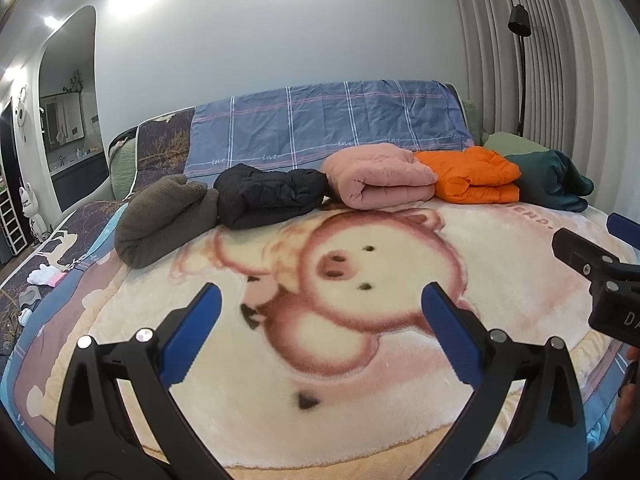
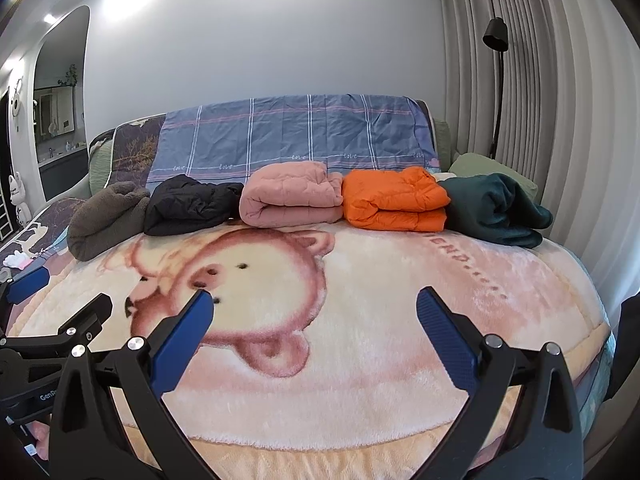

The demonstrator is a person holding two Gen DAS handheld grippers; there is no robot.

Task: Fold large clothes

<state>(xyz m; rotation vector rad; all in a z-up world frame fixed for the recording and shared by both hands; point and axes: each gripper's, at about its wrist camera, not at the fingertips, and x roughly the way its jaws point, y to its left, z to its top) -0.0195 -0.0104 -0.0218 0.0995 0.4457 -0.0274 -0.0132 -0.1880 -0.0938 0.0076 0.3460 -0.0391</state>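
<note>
Several folded garments lie in a row at the far side of the bed: a grey-brown fleece (image 1: 160, 220) (image 2: 106, 218), a black puffer jacket (image 1: 268, 194) (image 2: 188, 204), a pink quilted coat (image 1: 380, 182) (image 2: 292, 194), an orange puffer jacket (image 1: 472, 176) (image 2: 394, 198) and a dark teal garment (image 1: 556, 184) (image 2: 496, 208). My left gripper (image 1: 320, 300) is open and empty above the pig-print blanket (image 1: 360, 380) (image 2: 360, 360). My right gripper (image 2: 314, 304) is open and empty beside it. The right gripper's side shows at the right edge of the left wrist view (image 1: 592, 264).
A blue checked sheet (image 1: 320, 124) (image 2: 292, 136) covers the headboard. A black floor lamp (image 1: 520, 60) (image 2: 496, 80) stands by grey curtains (image 1: 560, 80) on the right. Small items lie on the bed's left edge (image 1: 44, 276). A green pillow (image 2: 492, 172) sits behind the teal garment.
</note>
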